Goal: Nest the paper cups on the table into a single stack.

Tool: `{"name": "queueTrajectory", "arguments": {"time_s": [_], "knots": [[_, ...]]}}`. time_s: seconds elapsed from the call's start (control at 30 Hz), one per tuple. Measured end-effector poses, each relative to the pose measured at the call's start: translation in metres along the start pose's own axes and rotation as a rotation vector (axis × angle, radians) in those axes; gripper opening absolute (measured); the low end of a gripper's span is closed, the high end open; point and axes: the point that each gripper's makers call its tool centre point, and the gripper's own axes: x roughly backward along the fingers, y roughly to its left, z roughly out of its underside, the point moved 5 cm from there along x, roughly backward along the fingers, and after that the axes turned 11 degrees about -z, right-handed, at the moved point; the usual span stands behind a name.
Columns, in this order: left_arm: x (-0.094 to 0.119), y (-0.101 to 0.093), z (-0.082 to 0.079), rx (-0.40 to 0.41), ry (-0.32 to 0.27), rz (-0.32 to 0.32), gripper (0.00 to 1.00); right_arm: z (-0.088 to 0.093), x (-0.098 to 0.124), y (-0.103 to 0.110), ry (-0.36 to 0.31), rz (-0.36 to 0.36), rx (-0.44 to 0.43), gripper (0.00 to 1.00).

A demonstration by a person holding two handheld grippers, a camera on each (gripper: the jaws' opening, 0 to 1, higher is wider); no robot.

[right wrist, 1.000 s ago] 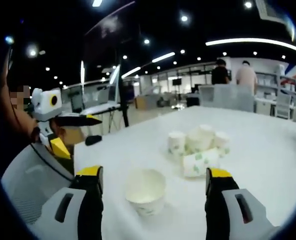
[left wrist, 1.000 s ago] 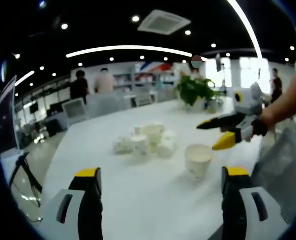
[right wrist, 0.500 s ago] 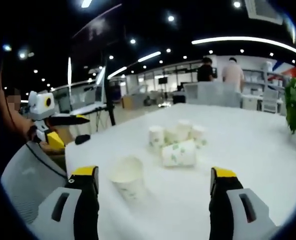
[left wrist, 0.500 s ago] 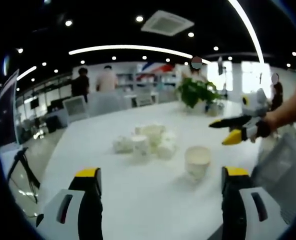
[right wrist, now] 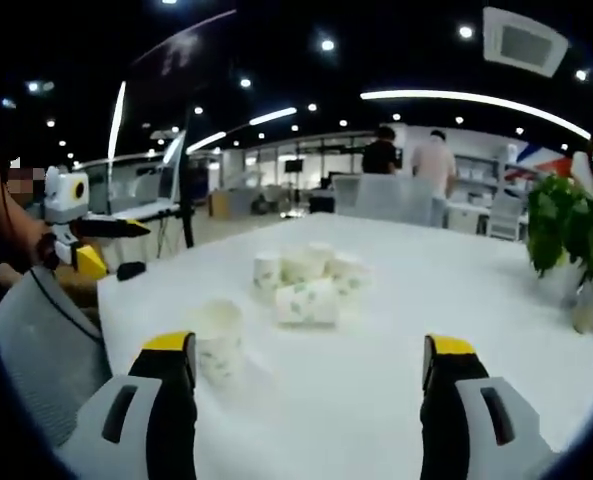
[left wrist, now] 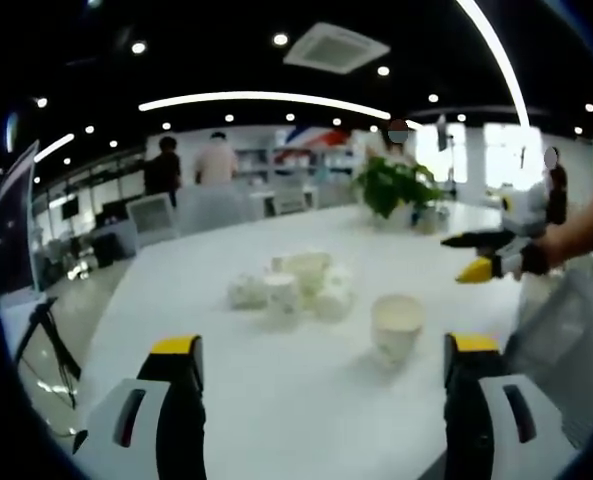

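**Left gripper view: lone cup sits nearest, off to the right**

Left gripper view shows the left gripper (left wrist: 321, 375) with its jaws spread wide and holding nothing. A lone cup (left wrist: 397, 324) stands upright on the white table (left wrist: 276, 400), mouth up. It is just ahead and a bit to the right, close to the right jaw. Farther back sits the pile of cups (left wrist: 294, 285), well apart from the lone cup. Some in the pile stand up and at least one lies on its side.

The right gripper (right wrist: 311, 375) is also spread wide and empty. From there the lone cup (right wrist: 214, 338) is close, just past the left jaw. The pile (right wrist: 306, 285) is ahead and near the middle, with one cup on its side, its long way running left to right.

Both grippers look about as near to the lone cup. I think it is the easy first grab. It stands straight, so a gripper can come at it from the side.
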Motion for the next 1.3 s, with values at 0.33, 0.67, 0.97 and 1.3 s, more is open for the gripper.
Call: {"name": "queueTrajectory", "arguments": {"time_s": [0.33,0.67,0.97,1.3], "knots": [[0.0,0.002,0.0,0.008,0.0,-0.008,0.99,0.0,0.008,0.002,-0.014,0.029,-0.012,0.93],[0.001,0.002,-0.001,0.012,-0.008,-0.011,0.98,0.003,0.008,0.011,-0.018,0.029,-0.029,0.93],[0.001,0.005,-0.006,0.066,-0.006,0.002,0.99,0.002,0.009,0.01,-0.017,0.036,-0.033,0.93],[-0.012,0.009,0.002,0.039,0.014,0.026,0.99,0.001,0.01,0.007,-0.011,0.034,-0.03,0.93]]}}
